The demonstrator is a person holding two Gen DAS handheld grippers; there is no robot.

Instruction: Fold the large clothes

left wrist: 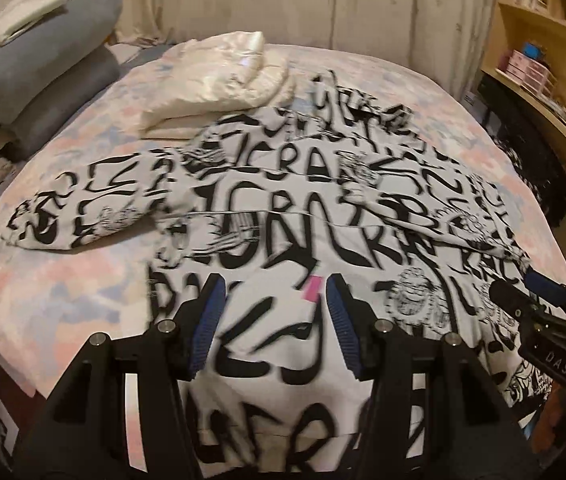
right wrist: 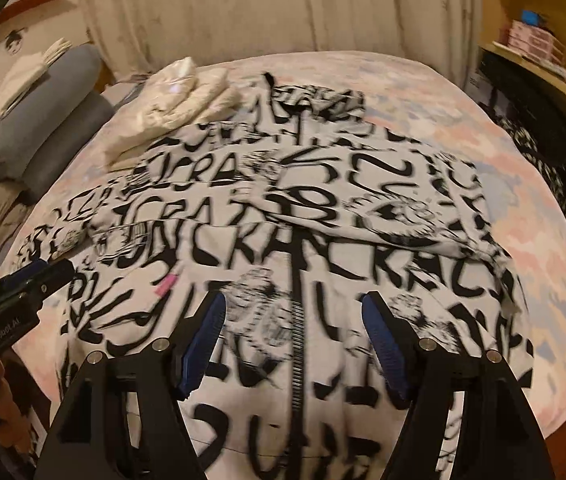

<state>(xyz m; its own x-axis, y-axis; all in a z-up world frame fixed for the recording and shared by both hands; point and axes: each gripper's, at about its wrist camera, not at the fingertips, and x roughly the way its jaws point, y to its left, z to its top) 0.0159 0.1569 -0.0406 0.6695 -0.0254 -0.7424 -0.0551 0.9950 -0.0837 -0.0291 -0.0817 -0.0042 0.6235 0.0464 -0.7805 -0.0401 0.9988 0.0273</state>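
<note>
Printed jacket spread on the bed, both grippers released above it

While grey-blue bolster pillows (left wrist: 43, 60) are stacked at the far left with a folded white cloth (left wrist: 23, 10) on top, a cream folded garment (left wrist: 219, 80) lies further right on the pastel patchwork bedspread (left wrist: 43, 280). Across the middle sprawls the white zip-up jacket with black lettering (left wrist: 303, 216), one sleeve reaching left and a small pink tag (left wrist: 312, 289) near its front. Over its near hem the left gripper (left wrist: 275, 320) hangs with fingers spread, holding nothing. Rightward, the right gripper (right wrist: 294, 340) straddles the black zipper (right wrist: 297, 360), likewise released. Wooden shelves (left wrist: 539, 8) stand far right.
</note>
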